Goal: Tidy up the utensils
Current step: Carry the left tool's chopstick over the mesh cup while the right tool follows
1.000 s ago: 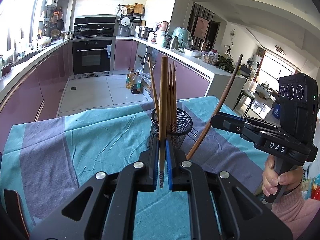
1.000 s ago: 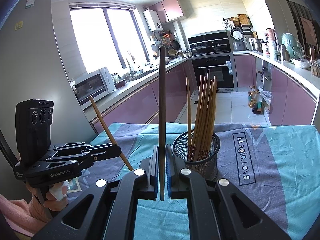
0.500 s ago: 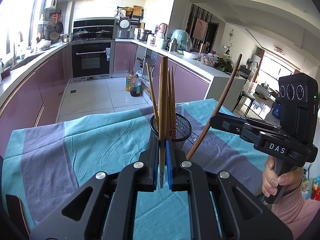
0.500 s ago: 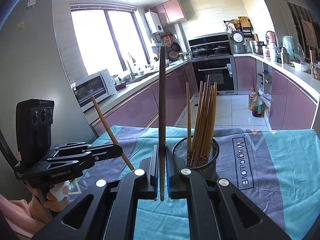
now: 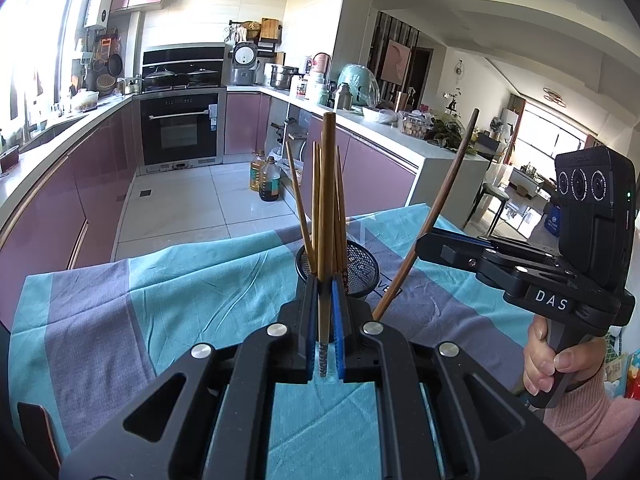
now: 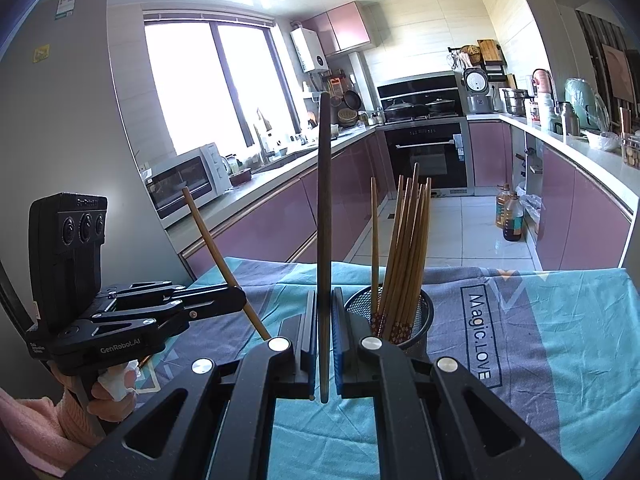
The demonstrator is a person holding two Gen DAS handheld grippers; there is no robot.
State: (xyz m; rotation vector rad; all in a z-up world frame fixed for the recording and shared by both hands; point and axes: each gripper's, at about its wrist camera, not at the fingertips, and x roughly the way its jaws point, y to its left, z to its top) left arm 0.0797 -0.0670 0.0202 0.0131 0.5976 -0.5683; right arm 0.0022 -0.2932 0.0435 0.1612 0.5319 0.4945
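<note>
On the teal-and-grey striped cloth covering the surface [image 6: 560,340], a black wire-mesh cylindrical holder [image 6: 416,320] stands with a sheaf of light bamboo chopsticks [image 6: 404,248] leaning upright inside it. The left tool [image 5: 326,328] is clamped on one light bamboo chopstick [image 5: 328,200], held nearly vertical with its ridged tip poking out below the blue pads; in the left wrist view the holder sits just behind the tool at twelve o'clock. The right tool [image 6: 324,340] is clamped on a darker, longer wooden chopstick [image 6: 324,200], also upright, with the holder near it at about two o'clock in the right wrist view. Compared with a second ago, almost nothing about the grips or the sticks has changed: both remain pinched and upright. In the left wrist view the holder now looks slightly higher and farther off, while its place beside the right tool is much the same. That suggests neither stick has been committed to the holder yet; the likely next step is to lift one tip over the rim and lower it in without knocking the leaning sheaf.
</note>
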